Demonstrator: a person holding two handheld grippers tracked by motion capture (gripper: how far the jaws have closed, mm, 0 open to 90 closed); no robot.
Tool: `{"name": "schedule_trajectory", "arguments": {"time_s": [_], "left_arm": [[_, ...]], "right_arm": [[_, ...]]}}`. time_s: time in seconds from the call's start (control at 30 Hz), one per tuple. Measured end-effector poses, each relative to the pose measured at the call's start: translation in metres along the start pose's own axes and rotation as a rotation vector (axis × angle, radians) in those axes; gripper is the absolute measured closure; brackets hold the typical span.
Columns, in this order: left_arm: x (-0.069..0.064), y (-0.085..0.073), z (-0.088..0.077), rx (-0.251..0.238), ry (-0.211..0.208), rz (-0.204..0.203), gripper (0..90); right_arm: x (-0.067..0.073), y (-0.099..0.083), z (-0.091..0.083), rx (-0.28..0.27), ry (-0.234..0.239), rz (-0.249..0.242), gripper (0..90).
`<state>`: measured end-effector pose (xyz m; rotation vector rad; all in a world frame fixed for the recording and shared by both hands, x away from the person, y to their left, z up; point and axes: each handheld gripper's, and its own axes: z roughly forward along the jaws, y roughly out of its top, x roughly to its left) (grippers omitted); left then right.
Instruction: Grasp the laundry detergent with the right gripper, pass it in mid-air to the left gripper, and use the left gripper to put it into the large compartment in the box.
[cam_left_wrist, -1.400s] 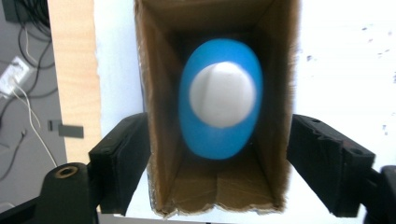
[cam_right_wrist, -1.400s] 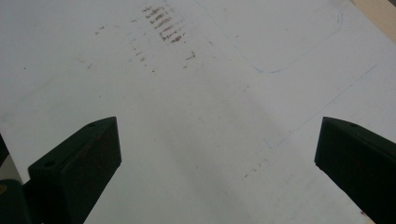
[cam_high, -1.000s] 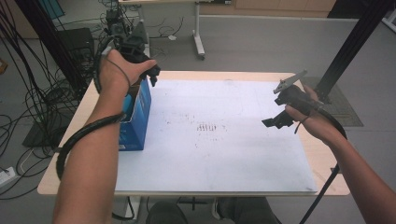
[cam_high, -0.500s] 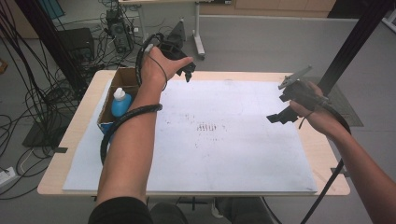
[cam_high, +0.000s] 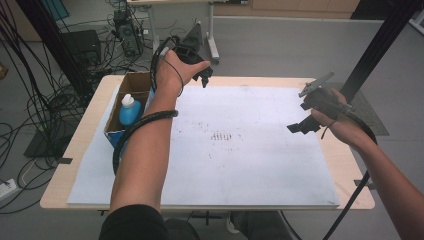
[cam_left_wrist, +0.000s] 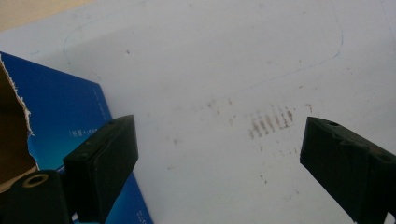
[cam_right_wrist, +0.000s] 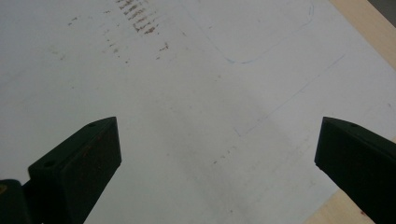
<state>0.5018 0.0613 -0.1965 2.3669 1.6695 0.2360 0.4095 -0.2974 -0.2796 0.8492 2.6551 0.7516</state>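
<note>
Blue bottle (cam_high: 129, 110) lower body hidden inside cardboard box (cam_high: 136, 83).

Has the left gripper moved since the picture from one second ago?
Yes. The left gripper has moved from above the cardboard box to the table's far edge, right of the box, jaws open and empty.

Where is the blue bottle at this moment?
In the high view, the blue bottle stands inside the open cardboard box at the table's left side, just left of the person's left forearm.
</note>
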Motion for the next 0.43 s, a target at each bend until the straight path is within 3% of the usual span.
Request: {"name": "schedule_trajectory", "arguments": {"time_s": [0.43], "left_arm": [[-0.0086,-0.0063,0.0037,0.002,0.000,0.024,11.4]], "right_arm": [[0.0055,-0.0044,0.0032,-0.001,0.003,0.007,0.4]]}}
